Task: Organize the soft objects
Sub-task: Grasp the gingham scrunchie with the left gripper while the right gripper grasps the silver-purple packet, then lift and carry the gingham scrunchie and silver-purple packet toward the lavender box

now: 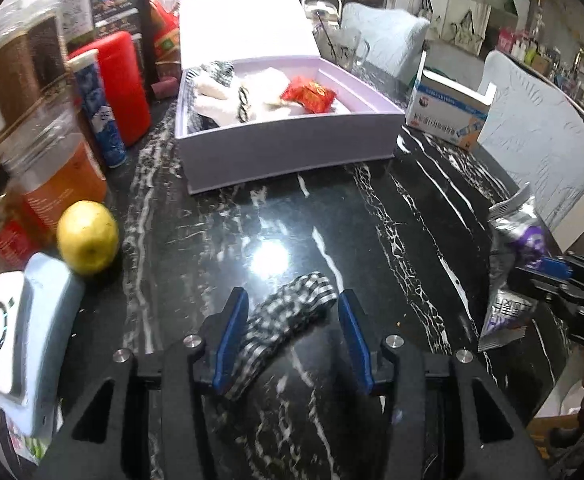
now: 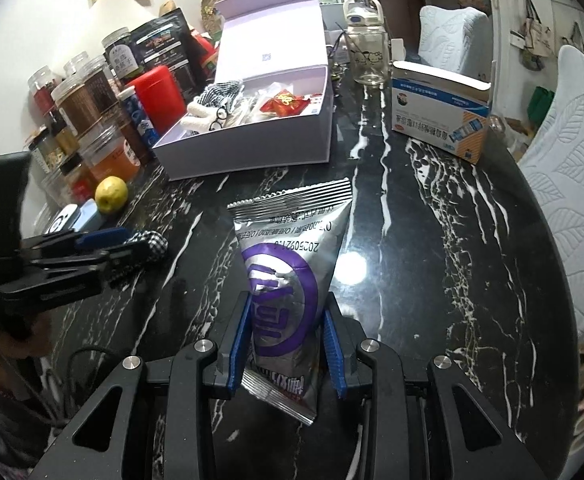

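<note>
A black-and-white checkered cloth (image 1: 284, 316) lies on the black marble table between the fingers of my left gripper (image 1: 293, 312), which is open around it. It also shows in the right wrist view (image 2: 148, 242). My right gripper (image 2: 286, 320) is shut on a silver and purple snack bag (image 2: 288, 280), also seen at the right edge of the left wrist view (image 1: 519, 240). An open lilac box (image 1: 288, 144) at the back holds a white soft toy (image 1: 232, 98), a red packet (image 1: 309, 94) and another checkered cloth (image 1: 216, 70).
Jars, a red canister (image 1: 122, 88), a blue tube (image 1: 100, 108), a yellow fruit (image 1: 88, 238) and a pale blue device (image 1: 32, 332) crowd the left side. A blue-white carton (image 1: 447, 108) and a glass mug (image 1: 341, 46) stand at the back right. White chairs (image 1: 539, 136) border the table's right edge.
</note>
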Motion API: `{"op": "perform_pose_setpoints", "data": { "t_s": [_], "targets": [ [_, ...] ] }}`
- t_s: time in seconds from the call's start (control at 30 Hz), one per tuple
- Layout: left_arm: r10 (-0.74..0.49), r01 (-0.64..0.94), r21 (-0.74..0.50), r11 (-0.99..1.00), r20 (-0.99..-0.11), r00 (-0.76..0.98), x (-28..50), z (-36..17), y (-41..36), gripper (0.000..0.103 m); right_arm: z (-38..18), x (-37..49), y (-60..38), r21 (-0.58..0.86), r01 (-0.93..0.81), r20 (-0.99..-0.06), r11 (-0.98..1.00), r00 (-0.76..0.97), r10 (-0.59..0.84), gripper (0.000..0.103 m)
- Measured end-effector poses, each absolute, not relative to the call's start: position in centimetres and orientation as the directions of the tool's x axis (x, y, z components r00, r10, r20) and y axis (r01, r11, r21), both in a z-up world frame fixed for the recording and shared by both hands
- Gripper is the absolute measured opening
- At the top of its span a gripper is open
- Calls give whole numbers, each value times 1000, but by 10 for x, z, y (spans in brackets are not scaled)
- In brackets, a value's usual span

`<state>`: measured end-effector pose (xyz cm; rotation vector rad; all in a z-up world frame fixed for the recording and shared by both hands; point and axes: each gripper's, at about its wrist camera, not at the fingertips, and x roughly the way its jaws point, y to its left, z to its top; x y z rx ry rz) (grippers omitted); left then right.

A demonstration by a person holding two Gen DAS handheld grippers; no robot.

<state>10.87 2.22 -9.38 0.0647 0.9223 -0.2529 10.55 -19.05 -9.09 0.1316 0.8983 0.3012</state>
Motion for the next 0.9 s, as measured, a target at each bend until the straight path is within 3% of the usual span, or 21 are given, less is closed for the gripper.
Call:
{"op": "perform_pose_setpoints", "data": {
  "t_s": [0.2, 0.73, 0.9],
  "targets": [
    [-143, 248, 4, 969, -809, 570, 103, -106, 38, 46, -94, 108, -185, 241, -220, -754, 945, 570, 325, 33],
    [-208, 286, -42, 957, -788, 579, 104, -122, 35, 46, -97, 108, -181, 239, -217, -763, 946, 561, 321, 33],
    [-191, 280, -18, 960, -773, 605, 104, -124, 31, 45, -101, 110, -177, 224, -220, -776, 949, 549, 311, 39]
  ]
}}
